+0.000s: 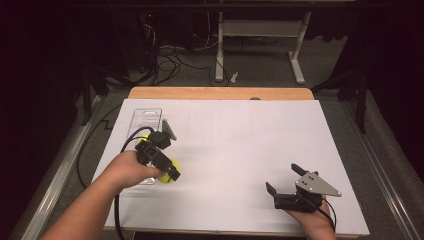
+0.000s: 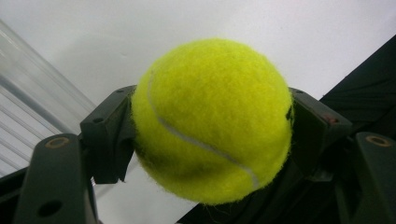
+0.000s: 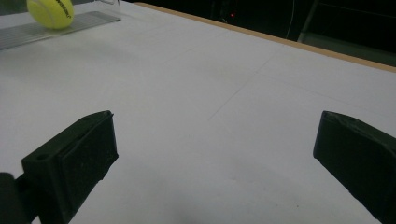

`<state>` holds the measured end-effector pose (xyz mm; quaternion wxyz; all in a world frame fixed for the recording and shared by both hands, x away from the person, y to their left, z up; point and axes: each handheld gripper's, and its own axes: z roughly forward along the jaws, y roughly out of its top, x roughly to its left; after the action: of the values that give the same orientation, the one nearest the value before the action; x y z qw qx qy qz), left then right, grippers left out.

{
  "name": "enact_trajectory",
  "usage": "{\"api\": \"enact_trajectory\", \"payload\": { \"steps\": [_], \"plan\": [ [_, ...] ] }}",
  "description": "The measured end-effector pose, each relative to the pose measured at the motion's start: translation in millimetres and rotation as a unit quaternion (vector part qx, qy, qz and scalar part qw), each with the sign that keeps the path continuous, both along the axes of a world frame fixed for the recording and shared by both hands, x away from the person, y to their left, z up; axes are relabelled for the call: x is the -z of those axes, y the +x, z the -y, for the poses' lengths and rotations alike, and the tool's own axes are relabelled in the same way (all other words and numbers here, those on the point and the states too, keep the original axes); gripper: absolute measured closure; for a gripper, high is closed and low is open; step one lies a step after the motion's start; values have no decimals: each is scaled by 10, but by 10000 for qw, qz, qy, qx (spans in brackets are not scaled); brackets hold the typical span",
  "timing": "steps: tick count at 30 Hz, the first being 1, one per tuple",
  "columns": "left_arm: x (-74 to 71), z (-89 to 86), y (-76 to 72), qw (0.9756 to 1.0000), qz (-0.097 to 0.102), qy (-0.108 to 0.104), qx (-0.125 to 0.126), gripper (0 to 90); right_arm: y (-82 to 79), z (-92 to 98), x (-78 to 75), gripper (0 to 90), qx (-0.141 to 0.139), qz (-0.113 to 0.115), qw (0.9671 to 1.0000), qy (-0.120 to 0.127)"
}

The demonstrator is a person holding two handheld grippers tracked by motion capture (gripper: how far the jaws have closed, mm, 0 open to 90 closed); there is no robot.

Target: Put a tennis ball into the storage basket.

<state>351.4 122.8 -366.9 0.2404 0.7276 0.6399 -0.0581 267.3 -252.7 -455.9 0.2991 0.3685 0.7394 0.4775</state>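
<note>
Tennis ball (image 2: 212, 121) sat clamped between the two black jaws of the left gripper (image 1: 170, 172), fuzzy yellow bulging out past both pads, its white seam curving across the front. Just behind that gripper lay a clear plastic tray (image 1: 147, 117) on the white table (image 1: 240, 145), and a second yellow ball (image 3: 50, 12) rested on the tray's ribbed surface, well off to the far left of the right gripper (image 1: 281, 177). That right gripper hung near the table's front edge with its jaws spread wide and nothing between them, bare white surface stretching ahead.
</note>
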Motion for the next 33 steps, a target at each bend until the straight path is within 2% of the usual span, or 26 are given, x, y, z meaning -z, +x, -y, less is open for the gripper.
{"api": "enact_trajectory", "payload": {
  "steps": [7,16,27,33],
  "plan": [
    [-98,-77,70,10000,11,28,-79,269,5,-3,3,4,-15,-4,10000,-12],
    [-193,-242,158,9995,43,16,-327,269,4,2,3,4,-33,-18,10000,-23],
    [-146,-492,269,9971,39,198,-734,269,-3,-13,-4,5,-78,5,10000,-53],
    [-130,-594,304,9960,41,216,-861,269,-3,-9,-8,5,-84,15,9999,-64]
  ]
}}
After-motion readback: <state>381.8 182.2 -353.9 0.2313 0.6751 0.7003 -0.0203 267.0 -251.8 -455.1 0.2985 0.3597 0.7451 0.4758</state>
